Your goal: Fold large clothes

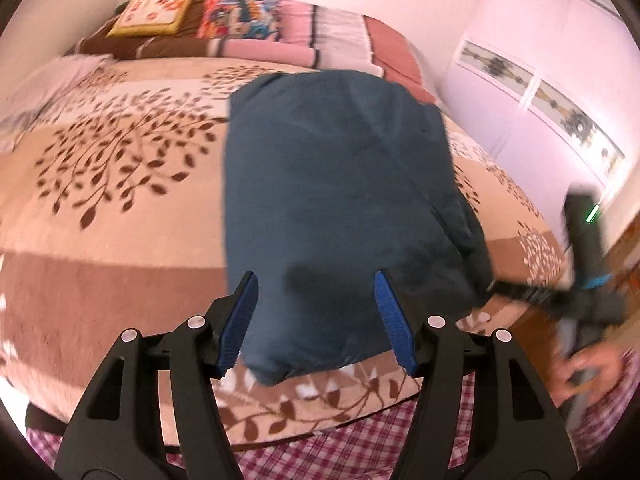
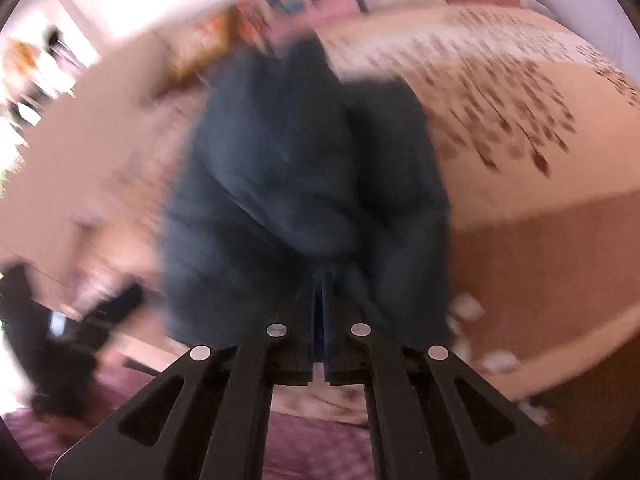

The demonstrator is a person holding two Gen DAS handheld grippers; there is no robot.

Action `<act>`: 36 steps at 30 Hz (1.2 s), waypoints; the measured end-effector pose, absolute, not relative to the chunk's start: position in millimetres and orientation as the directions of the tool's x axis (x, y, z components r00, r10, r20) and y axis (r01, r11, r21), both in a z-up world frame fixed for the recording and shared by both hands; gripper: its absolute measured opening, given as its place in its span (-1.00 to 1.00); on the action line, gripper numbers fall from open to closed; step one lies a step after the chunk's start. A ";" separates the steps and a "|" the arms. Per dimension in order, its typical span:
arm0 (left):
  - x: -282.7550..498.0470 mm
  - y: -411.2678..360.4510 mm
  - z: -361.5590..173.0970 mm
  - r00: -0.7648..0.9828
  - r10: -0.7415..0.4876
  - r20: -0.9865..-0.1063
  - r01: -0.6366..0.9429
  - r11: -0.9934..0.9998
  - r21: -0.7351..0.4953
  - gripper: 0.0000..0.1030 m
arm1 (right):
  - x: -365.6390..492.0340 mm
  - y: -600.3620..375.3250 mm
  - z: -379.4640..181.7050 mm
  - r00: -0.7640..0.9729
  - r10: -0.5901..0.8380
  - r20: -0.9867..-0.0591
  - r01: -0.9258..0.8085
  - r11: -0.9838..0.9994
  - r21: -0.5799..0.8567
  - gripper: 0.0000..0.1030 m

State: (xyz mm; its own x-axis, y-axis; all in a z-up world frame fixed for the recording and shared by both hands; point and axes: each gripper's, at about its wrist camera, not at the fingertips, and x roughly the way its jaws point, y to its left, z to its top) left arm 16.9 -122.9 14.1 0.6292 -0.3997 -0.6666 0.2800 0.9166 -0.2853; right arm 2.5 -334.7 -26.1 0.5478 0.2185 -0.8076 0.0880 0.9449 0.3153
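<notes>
Likely soft and limp, a dark blue fabric garment (image 1: 340, 200), light enough to lift by one edge yet prone to sag and slide out of fold; best taken at a near corner or hem. Lies partly folded into a long panel on the leaf-patterned beige bed cover (image 1: 120, 168). Left tool (image 1: 316, 320) gapes wide, empty, above the near end. Right tool (image 2: 319, 312) shut, apparently pinching cloth; too blurred to confirm.

Open bedspread with brown leaf print (image 1: 120, 168) is left bare to the left of the dark blue folded garment (image 1: 340, 184). Passage at the bed's far end is blocked by stacked patterned pillows and folded blankets (image 1: 248, 32). The right side is bounded by a lilac wardrobe wall (image 1: 540, 92).
</notes>
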 end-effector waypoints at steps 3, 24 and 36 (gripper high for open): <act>13.9 -114.7 14.1 0.638 -0.390 -0.665 0.267 0.921 -0.284 0.16 | 0.1 -347.1 -63.5 0.502 0.239 -0.831 0.154 0.921 0.357 -1.00; 15.2 -127.5 -12.6 0.572 -0.411 -0.710 0.301 0.910 -0.285 0.16 | -9.4 -379.1 -78.3 0.514 0.287 -0.808 0.236 0.858 0.455 -1.00; 18.9 -125.3 -18.8 0.562 -0.476 -0.677 0.360 0.877 -0.318 0.19 | 47.0 -338.2 51.4 0.719 0.317 -0.618 0.016 0.882 0.471 -0.94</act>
State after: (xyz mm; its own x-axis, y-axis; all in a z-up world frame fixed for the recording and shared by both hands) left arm 18.9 -125.3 -18.8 0.5615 -0.4757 -0.6770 0.3601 0.8772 -0.3177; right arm 47.0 -338.2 51.4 0.7194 0.3166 -0.6183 0.0165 0.8821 0.4709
